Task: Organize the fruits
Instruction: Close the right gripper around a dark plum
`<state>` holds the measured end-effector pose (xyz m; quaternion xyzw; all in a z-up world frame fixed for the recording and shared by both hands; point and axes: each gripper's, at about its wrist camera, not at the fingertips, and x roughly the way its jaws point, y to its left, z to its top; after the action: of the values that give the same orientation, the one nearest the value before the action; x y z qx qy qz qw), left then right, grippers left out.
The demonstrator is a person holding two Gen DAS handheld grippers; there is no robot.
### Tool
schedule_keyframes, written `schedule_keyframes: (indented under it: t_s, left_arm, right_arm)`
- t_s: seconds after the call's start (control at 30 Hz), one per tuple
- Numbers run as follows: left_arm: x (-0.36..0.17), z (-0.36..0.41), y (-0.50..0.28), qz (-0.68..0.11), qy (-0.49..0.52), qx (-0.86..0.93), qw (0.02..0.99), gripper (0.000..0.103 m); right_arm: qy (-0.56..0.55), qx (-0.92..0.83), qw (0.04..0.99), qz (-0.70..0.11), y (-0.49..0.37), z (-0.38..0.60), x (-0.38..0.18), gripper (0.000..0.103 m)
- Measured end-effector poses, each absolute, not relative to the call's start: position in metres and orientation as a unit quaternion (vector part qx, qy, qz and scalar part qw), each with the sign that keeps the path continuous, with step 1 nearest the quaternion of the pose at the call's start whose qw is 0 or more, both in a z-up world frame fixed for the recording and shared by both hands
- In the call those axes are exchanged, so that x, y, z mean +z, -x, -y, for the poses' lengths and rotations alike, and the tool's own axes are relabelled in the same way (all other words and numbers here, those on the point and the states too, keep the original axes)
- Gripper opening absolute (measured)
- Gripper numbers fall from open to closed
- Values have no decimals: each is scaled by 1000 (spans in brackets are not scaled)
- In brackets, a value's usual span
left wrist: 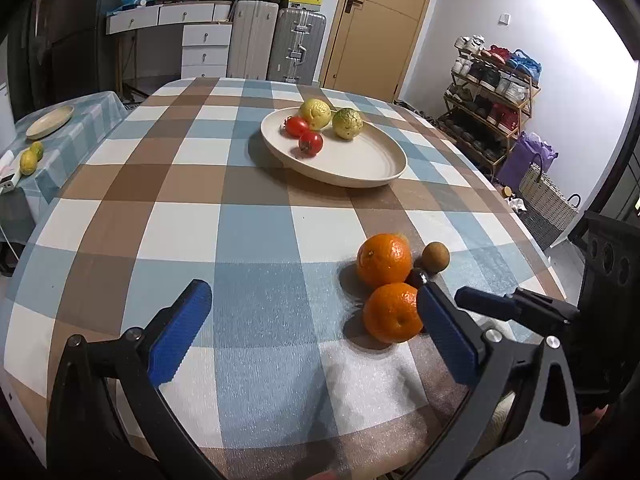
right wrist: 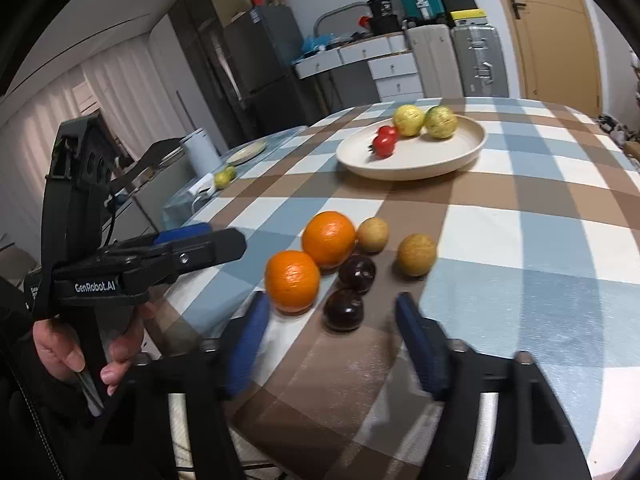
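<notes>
Left tongs: spread wide, nothing between the pads, low over the counter at lower centre of the left view; right pad sits just beside the near orange, whether touching I cannot tell

Right view, loose fruit lower centre, left to right: near orange, far orange touching it, two dark plums (near, far), small brown fruit, second brown fruit a little apart

Right tongs: spread, empty, pads blurred; near plum lies between them

Plate, upper centre of the right view: two tomatoes and two yellow-green knobbly fruits at its far side, near half bare

Handling, judged:
- oranges: firm, fairly heavy, dimpled peel gives grip; take across the widest part, moderate squeeze
- plums: smooth, glossy skin, likely slippery and bruisable; pinch at the equator, gently, pads level, or it may squirt out
- brown fruits: small, light, matt skin, easy hold; being round they may roll when nudged
- the cluster is tight, so a pad entering between neighbours could push them; approach from the open side
</notes>
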<state>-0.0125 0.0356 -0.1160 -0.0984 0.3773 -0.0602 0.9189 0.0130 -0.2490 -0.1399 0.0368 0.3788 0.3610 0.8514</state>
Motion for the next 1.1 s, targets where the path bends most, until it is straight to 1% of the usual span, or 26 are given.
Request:
schedule_keyframes:
  t_s: [0.2,0.3,0.37,0.43,0.47,0.53,0.77,1.1]
  left_arm:
    - [-116,-36,10,-376,95,-58,920,102]
    - [-115,-35,8,-377,92,-60,920,102]
    - [-115,-35,6,-376,90,-59,921,102]
    - [-114,-34,5,-376,89,-60,920,102]
    - [-114,-34,6,-376,89,-61,920,102]
    - [-114,-35,4,-379,90,-62,919,102]
    - [-116,-34,4,-387,100,-72,914,102]
    - [-121,-20,2,-401,89,-93,907,102]
  right_arm:
    - [-5,360,855,-375,-12,242,-143,51]
    - [5,349,858,-375,-13,240,-145,39]
    - [4,353,855,-380,-15,240,-147,37]
    - [9,352,855,-381,-15,239,-148,30]
    - [13,347,856,-383,-15,238,-149,29]
    - [13,345,858,-381,-15,240,-148,23]
    - [-5,341,859,-381,-17,246,-147,23]
    - [-42,338,872,-352,-19,262,-131,22]
